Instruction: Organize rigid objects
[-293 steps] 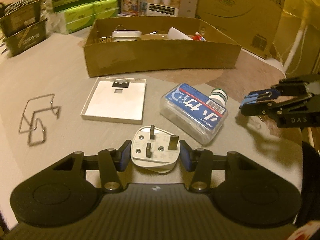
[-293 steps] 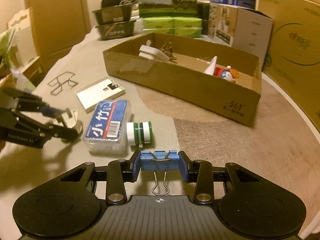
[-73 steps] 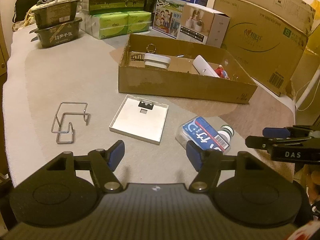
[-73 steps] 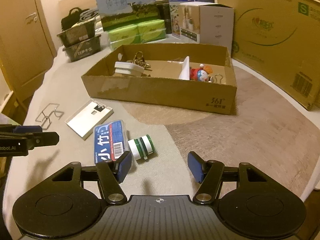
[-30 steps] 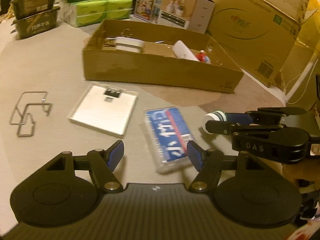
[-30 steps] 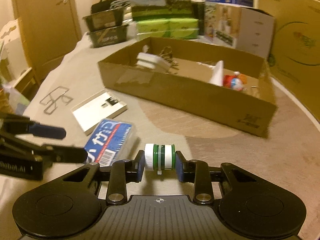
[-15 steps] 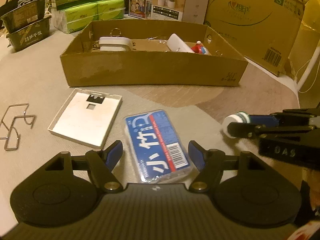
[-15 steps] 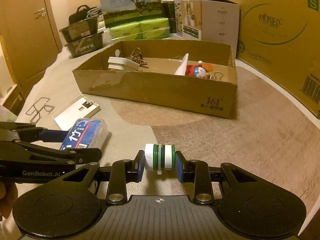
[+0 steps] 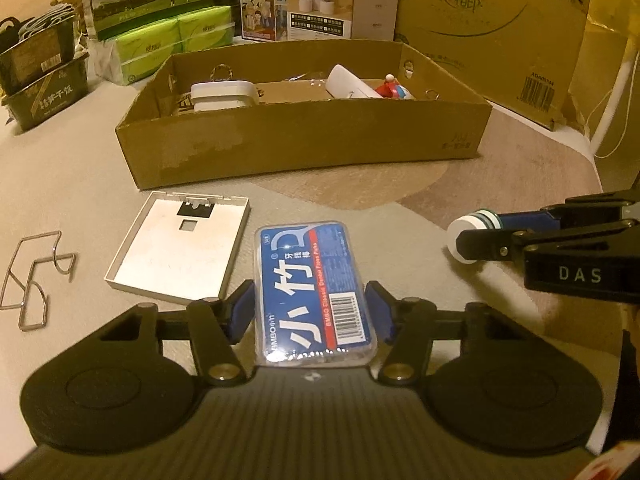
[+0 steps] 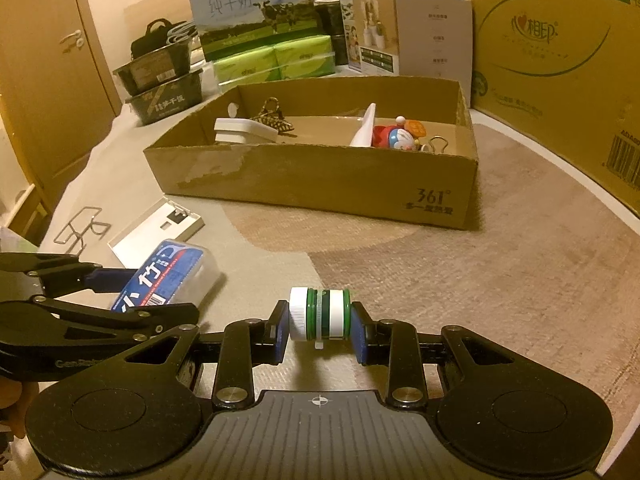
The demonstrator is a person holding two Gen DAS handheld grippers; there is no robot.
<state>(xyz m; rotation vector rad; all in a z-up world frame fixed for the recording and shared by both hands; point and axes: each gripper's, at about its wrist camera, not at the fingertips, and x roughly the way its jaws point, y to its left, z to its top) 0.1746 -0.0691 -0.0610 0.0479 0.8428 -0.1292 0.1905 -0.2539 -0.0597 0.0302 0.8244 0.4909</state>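
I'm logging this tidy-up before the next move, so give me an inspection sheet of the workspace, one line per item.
Surface: beige cloth-covered table.
Job's things: cardboard box holding earlier items; blue floss case; green and white spool; white square tray; wire rack.
Clutter: nothing seen.
Grippers: left gripper jaws just closing, pads at the case's sides; right gripper shut on the spool.
Cables: white cord at the right edge.
Surroundings: cartons, door.

Left gripper jaws just closing, blue pads against clear floss box sides — cardboard box beyond, white tray beside.
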